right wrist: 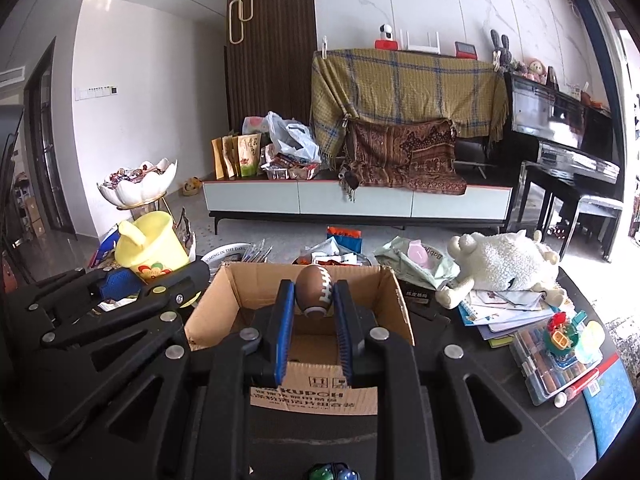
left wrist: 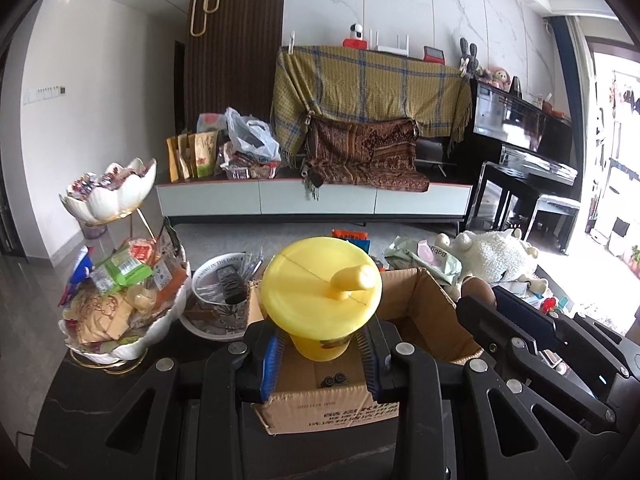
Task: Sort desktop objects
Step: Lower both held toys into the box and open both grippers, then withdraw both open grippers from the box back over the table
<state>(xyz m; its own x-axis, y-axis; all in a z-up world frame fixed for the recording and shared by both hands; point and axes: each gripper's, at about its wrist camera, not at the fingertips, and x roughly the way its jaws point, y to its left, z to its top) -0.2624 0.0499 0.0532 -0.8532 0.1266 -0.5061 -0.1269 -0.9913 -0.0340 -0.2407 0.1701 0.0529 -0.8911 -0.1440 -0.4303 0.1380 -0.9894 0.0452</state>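
Observation:
My left gripper (left wrist: 323, 354) is shut on a yellow spouted cup (left wrist: 322, 294), held upright over the near left part of an open cardboard box (left wrist: 424, 312). In the right wrist view the same yellow cup (right wrist: 154, 246) shows at the left, clamped by the left gripper (right wrist: 148, 282). My right gripper (right wrist: 313, 312) is shut on a small brown toy football (right wrist: 315, 289), held over the middle of the cardboard box (right wrist: 236, 300). The right gripper also shows at the right edge of the left wrist view, its jaws hidden there.
A two-tier white petal dish (left wrist: 120, 320) full of snacks stands left of the box, with a round bowl (left wrist: 218, 280) beside it. A white plush sheep (right wrist: 504, 262), papers, a crayon case (right wrist: 552, 364) and a green wipes pack (right wrist: 416, 260) lie to the right on the dark table.

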